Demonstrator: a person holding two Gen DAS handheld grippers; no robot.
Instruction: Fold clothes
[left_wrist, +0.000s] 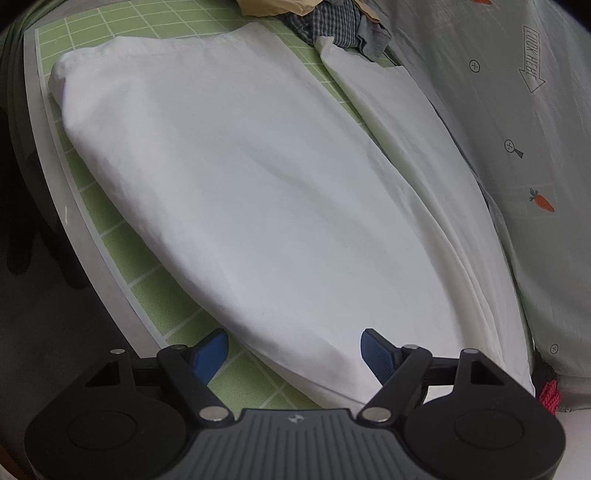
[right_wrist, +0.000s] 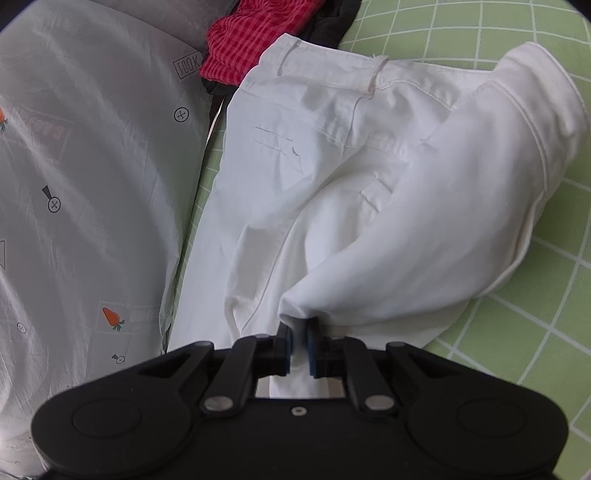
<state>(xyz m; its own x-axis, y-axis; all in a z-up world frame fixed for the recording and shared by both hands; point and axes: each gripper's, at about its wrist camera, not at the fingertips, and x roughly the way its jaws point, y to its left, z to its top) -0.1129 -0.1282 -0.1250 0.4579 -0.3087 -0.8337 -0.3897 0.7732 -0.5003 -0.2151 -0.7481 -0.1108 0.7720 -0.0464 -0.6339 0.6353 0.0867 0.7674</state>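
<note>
Your right gripper (right_wrist: 297, 345) pinched the soft white trousers (right_wrist: 332, 192) (six o'clock), your left gripper (left_wrist: 293, 350) gaped; limp cloth wanted hem holds.

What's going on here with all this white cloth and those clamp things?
Someone is folding a pair of white cotton trousers on a green gridded cutting mat, using two hand-held grippers. The right gripper is shut on a pinch of the fabric, with a folded-over part bunched beside it. The left gripper is open above the flat trouser leg, gripping nothing. A pale grey carrot-print sheet and a red checked garment lie alongside.
</note>
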